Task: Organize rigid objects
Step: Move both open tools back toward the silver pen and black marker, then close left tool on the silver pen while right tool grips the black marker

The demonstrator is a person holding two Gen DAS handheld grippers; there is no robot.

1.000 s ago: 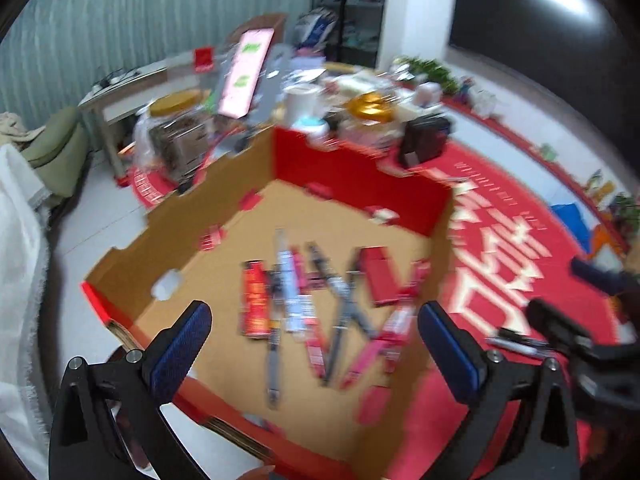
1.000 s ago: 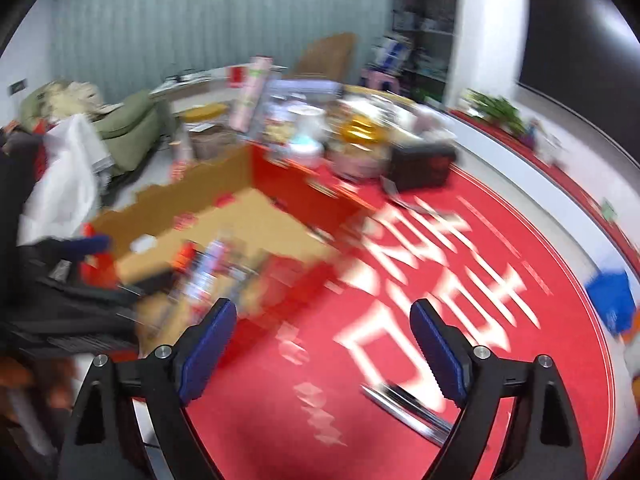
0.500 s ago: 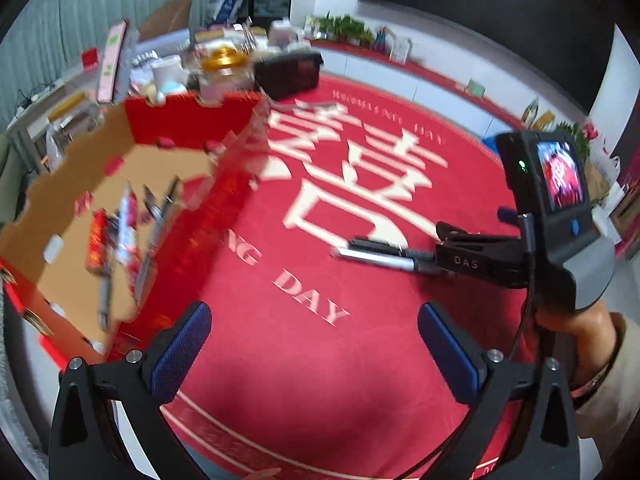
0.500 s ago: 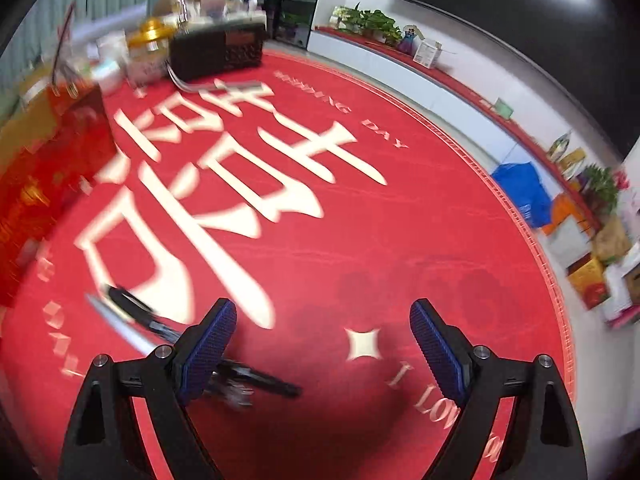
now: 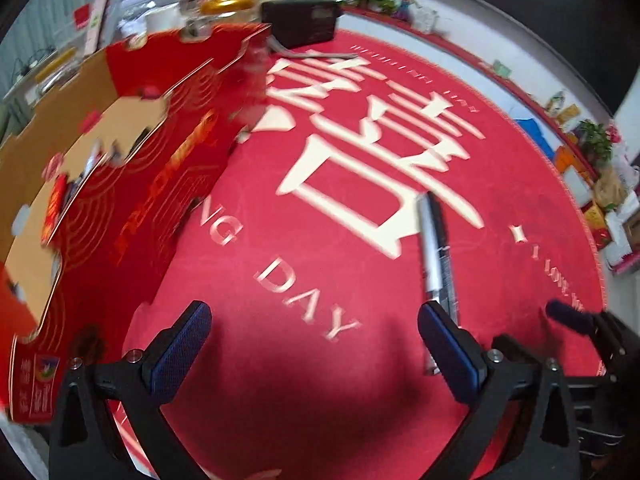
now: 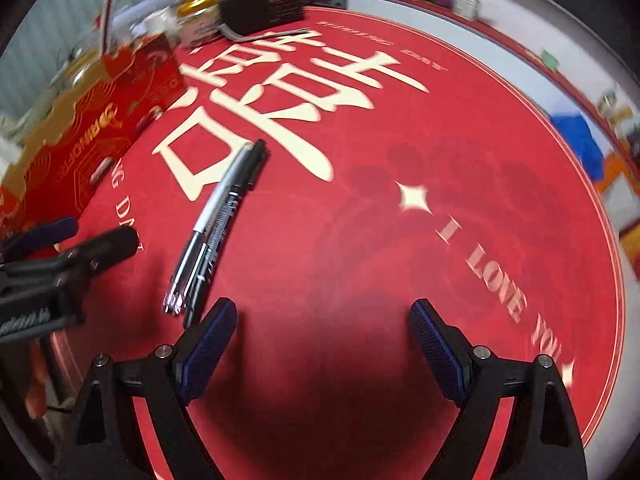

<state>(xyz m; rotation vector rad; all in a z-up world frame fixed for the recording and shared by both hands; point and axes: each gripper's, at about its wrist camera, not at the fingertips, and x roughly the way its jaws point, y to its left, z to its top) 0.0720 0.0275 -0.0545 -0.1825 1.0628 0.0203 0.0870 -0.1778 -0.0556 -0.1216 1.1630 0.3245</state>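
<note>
Two pens lie side by side on the red round mat: a silver pen (image 6: 218, 204) (image 5: 428, 240) and a black pen (image 6: 228, 224) (image 5: 445, 252). In the right wrist view they run from the mat's white lettering down to just left of my right gripper (image 6: 322, 340), which is open and empty above bare mat. My left gripper (image 5: 314, 344) is open and empty too, with the pens ending at its right finger (image 5: 448, 356). A red cardboard box (image 5: 132, 184) (image 6: 92, 136) holding several pens stands at the left. The left gripper (image 6: 80, 240) shows at the right wrist view's left edge.
The red mat (image 6: 400, 208) with white lettering covers the round table. At its far edge stand a black radio (image 5: 302, 24), a gold-lidded jar (image 5: 224, 4) and other clutter. Beyond the table's right edge lie a blue bag (image 6: 576, 140) and boxes on the floor.
Both grippers swung away from the box and lowered toward the mat. The two pens, far off a second ago, now lie close in front of both grippers. Jaws stayed open.
</note>
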